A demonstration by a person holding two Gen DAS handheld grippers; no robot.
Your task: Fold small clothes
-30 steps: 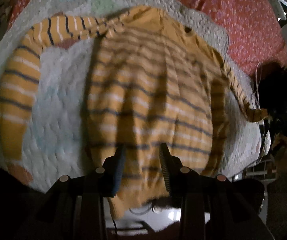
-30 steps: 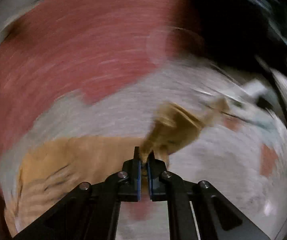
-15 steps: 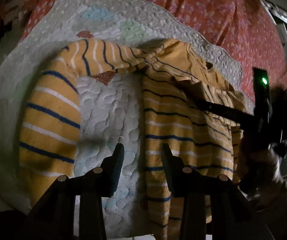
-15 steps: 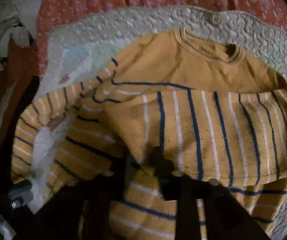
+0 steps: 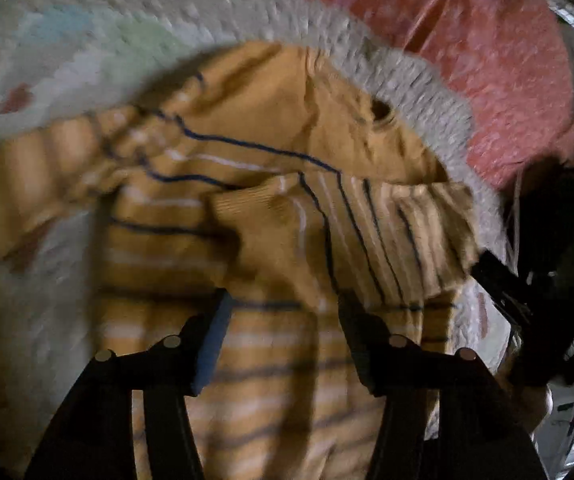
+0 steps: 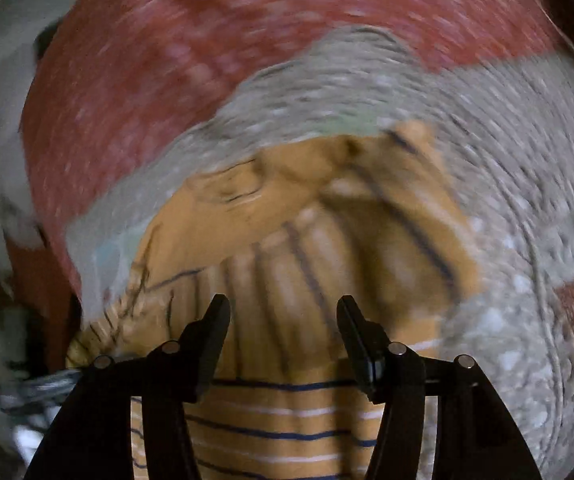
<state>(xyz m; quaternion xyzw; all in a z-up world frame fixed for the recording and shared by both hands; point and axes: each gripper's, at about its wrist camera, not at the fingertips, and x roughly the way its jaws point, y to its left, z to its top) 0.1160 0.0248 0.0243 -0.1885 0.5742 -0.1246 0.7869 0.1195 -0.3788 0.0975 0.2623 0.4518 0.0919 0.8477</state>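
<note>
While both jaws gape empty, left gripper [image 5: 283, 312] and right gripper [image 6: 283, 316] hover over sweater [image 5: 287, 208].

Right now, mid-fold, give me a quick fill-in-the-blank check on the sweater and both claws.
1. The sweater is mustard yellow with white and ____ stripes.
2. The sweater's right sleeve lies folded ____ its body.
3. The left claw and right claw are both ____, gripping nothing.
4. The sweater lies on a pale quilted mat over a ____ bedspread.

Missing words: navy blue; across; open; red
</note>
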